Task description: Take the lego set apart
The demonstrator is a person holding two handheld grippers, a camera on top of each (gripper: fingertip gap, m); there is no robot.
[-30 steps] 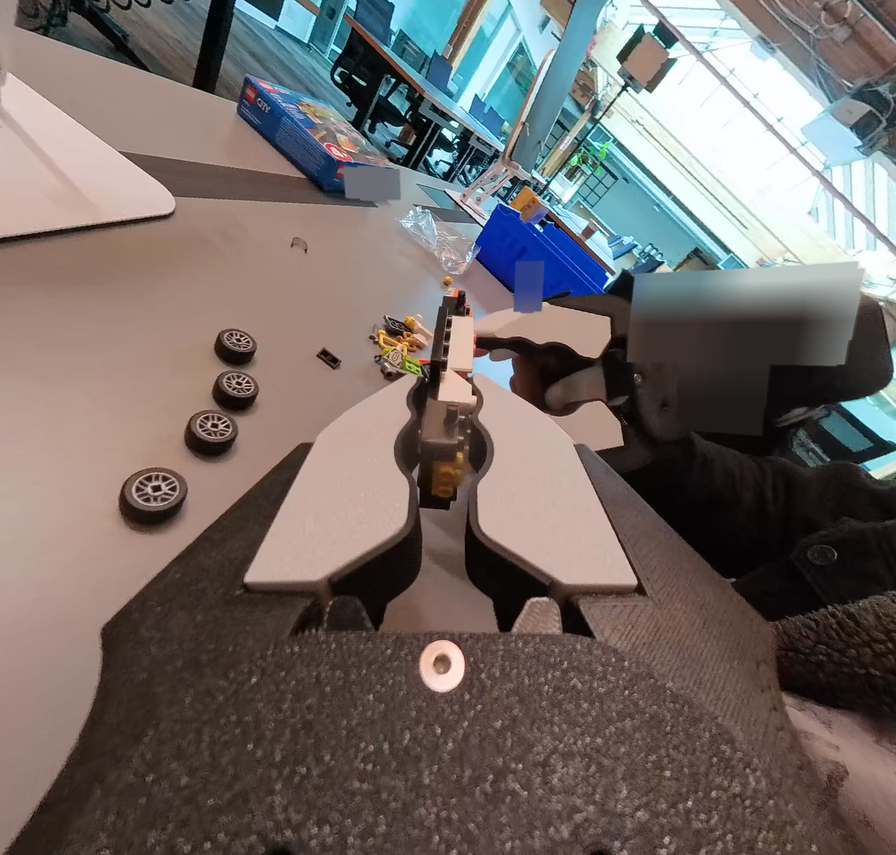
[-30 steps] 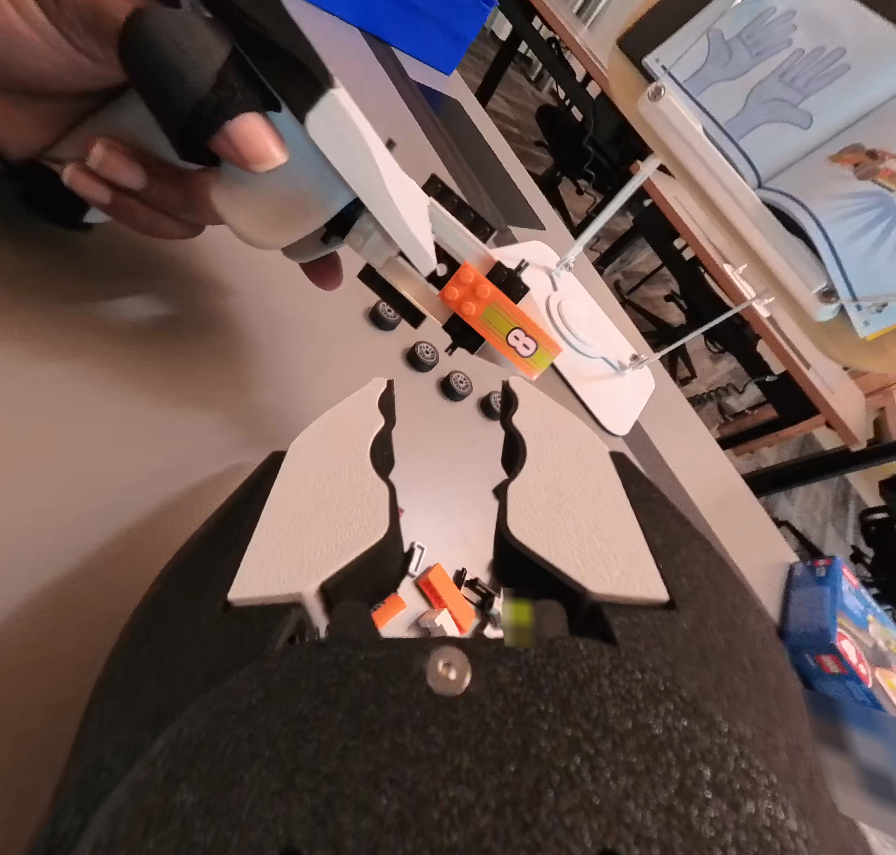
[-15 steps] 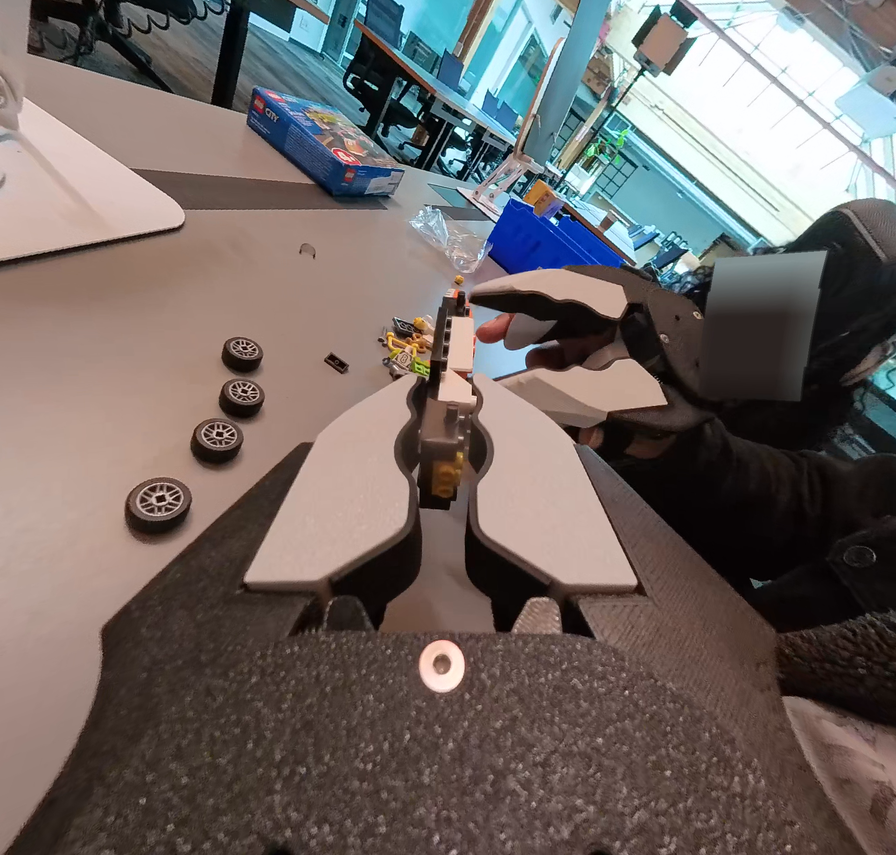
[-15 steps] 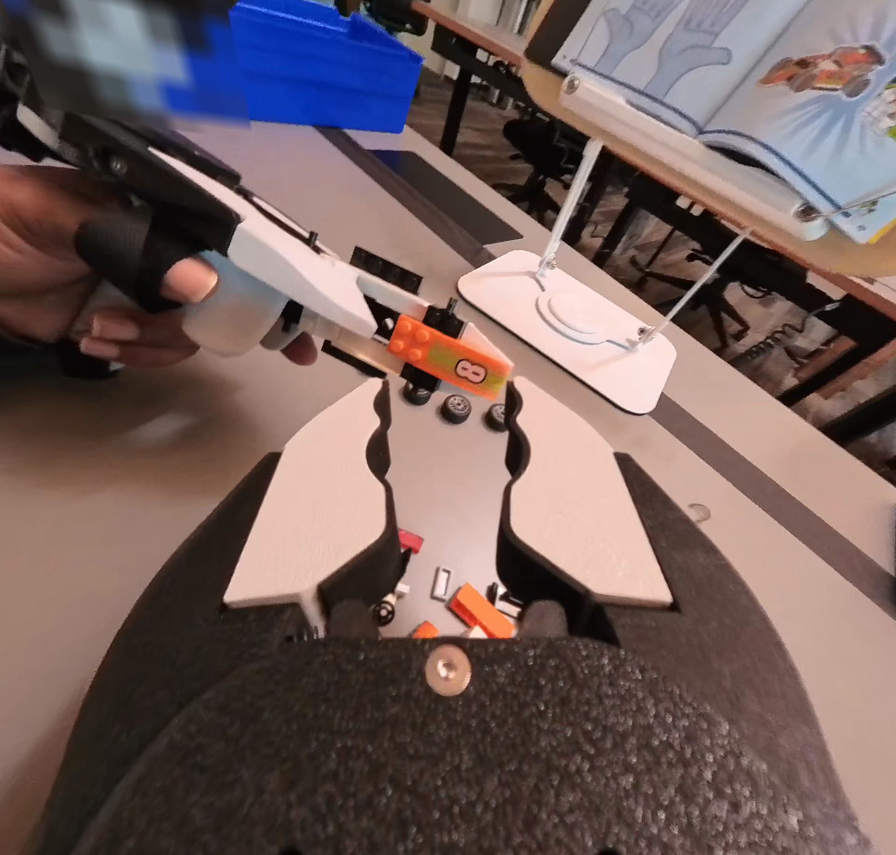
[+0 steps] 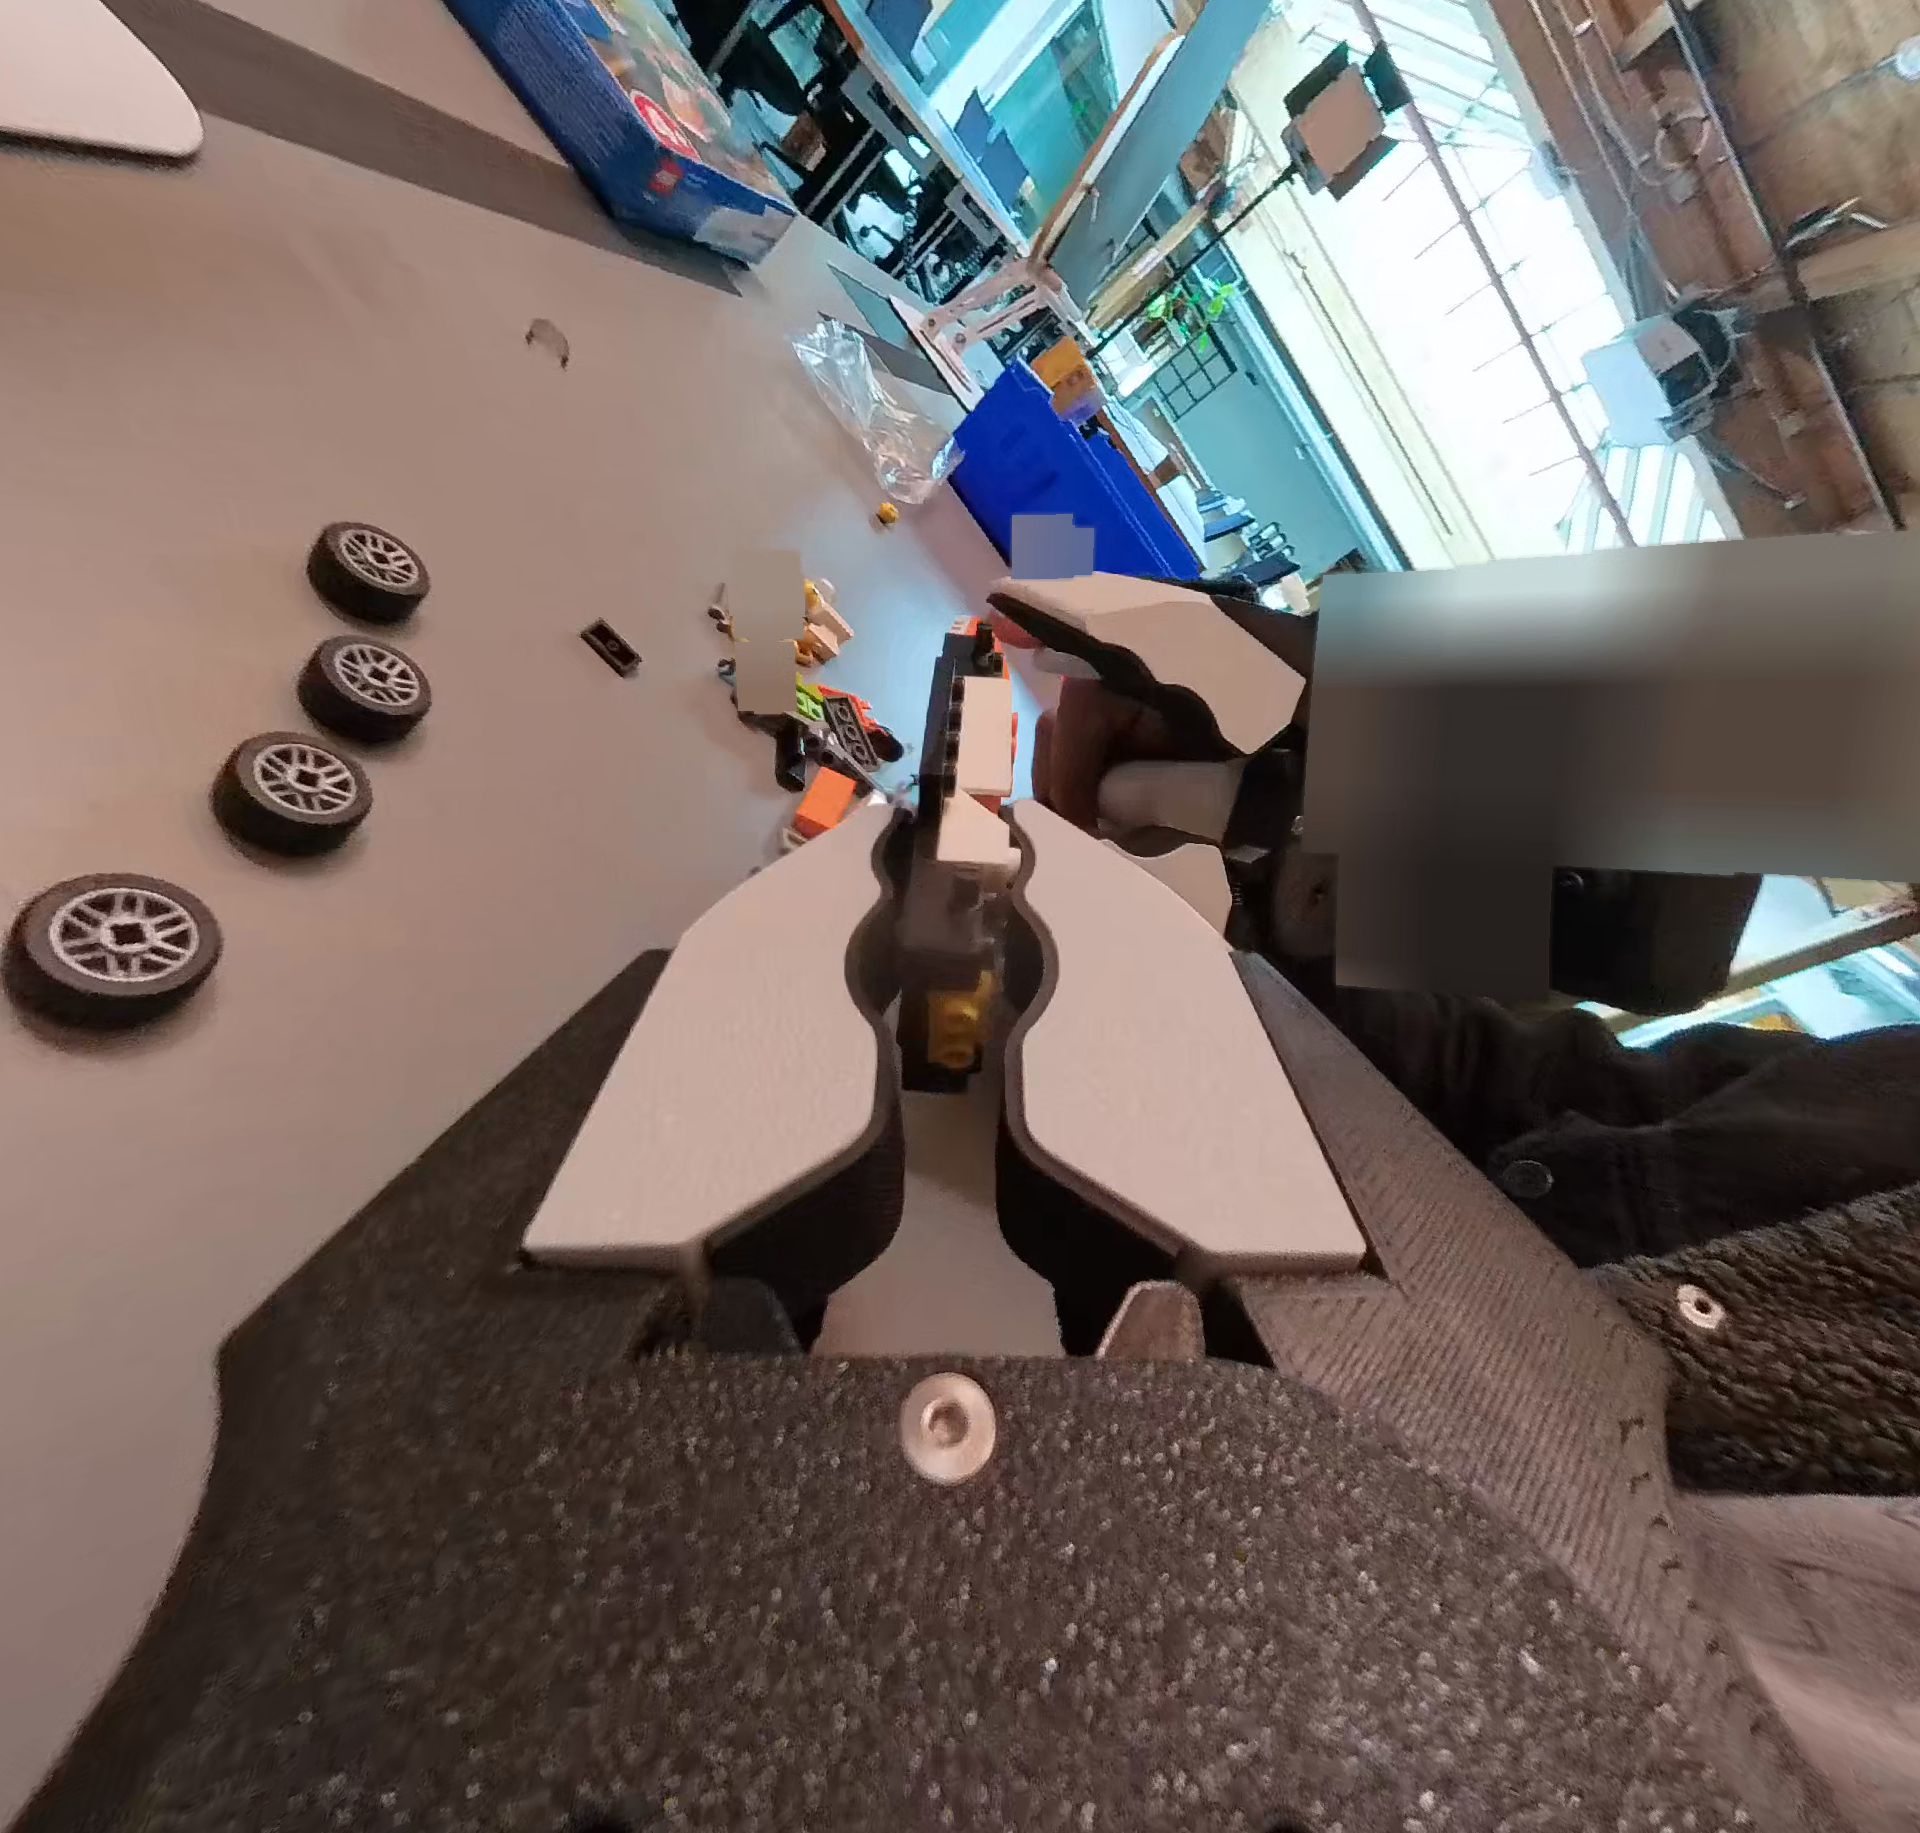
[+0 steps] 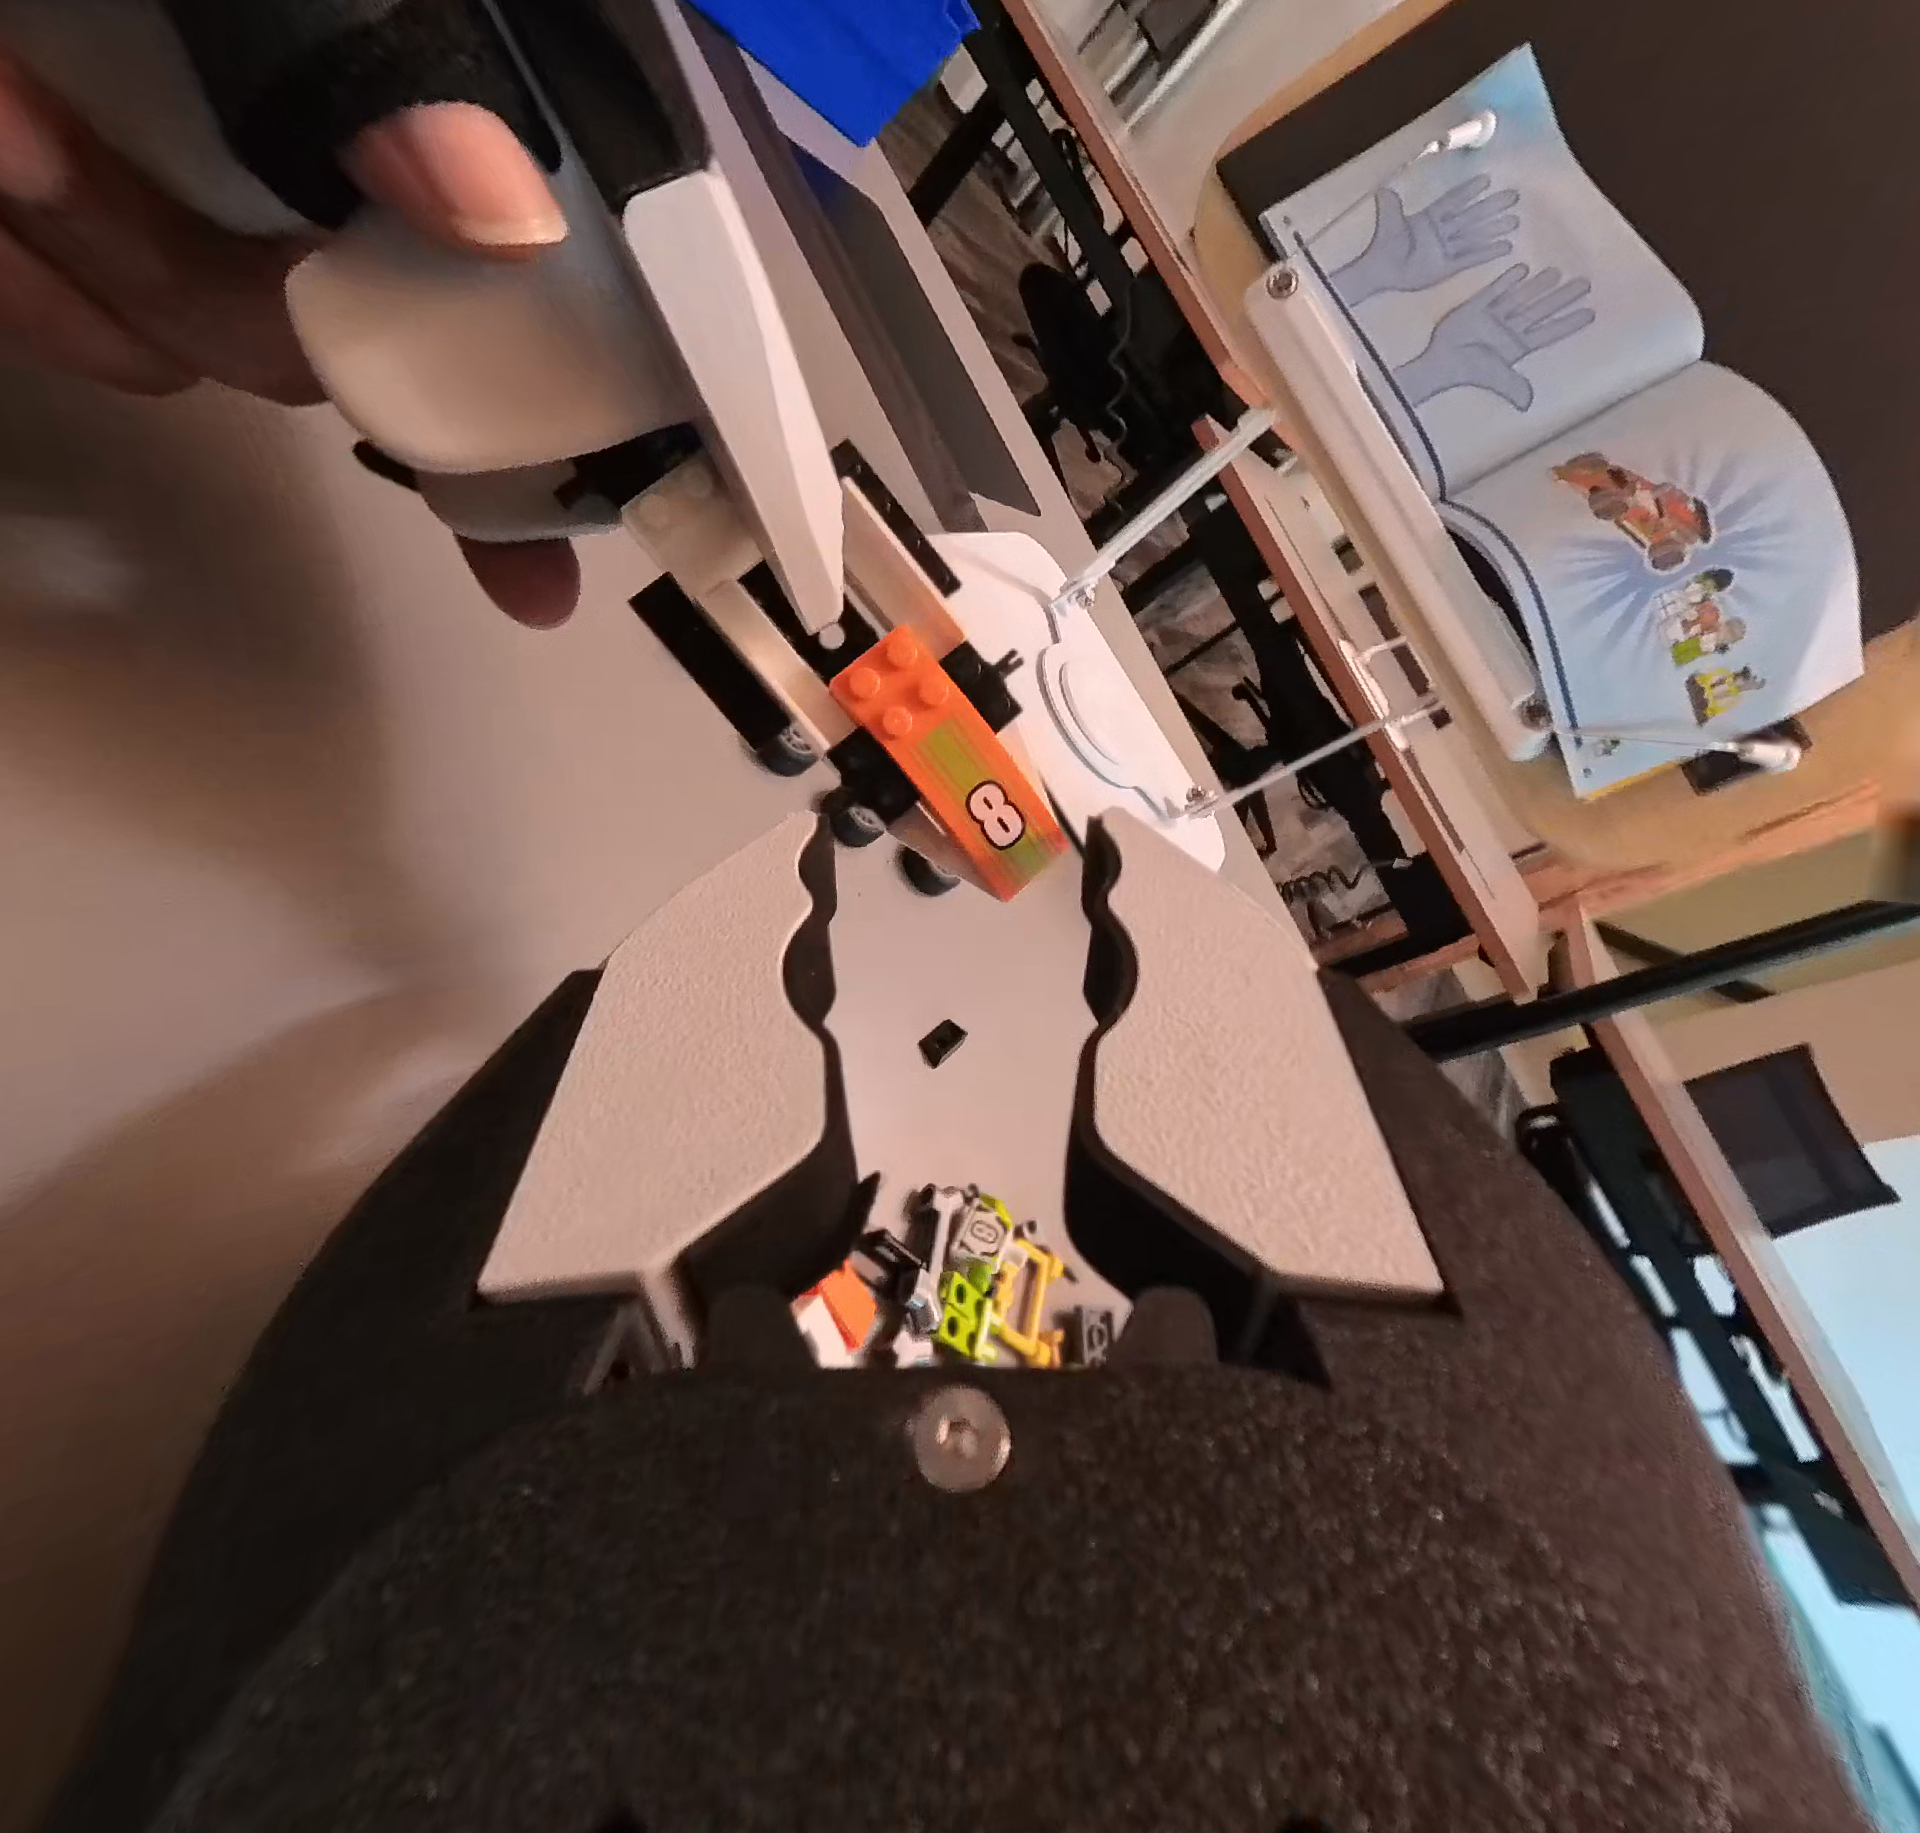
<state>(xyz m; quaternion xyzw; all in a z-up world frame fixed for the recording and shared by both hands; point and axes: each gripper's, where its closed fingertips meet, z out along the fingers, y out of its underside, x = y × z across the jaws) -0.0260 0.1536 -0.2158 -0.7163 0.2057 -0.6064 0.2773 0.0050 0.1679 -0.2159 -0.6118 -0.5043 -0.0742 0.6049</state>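
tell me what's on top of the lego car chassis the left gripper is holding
An orange sloped brick sits on the chassis front, white plates behind. The left gripper fingers cover the rear.

On the table (image 5: 312,349) lie four loose wheels (image 5: 112,942) in a row at the left. There is one blue box (image 5: 582,69) far back, one clear plastic bag (image 5: 873,412), one blue bin (image 5: 1049,484), one small black plate (image 5: 610,647) and one pile of small loose pieces (image 5: 821,744).

loose lego pieces (image 6: 956,1295) half hidden, table (image 6: 187,848) blurred
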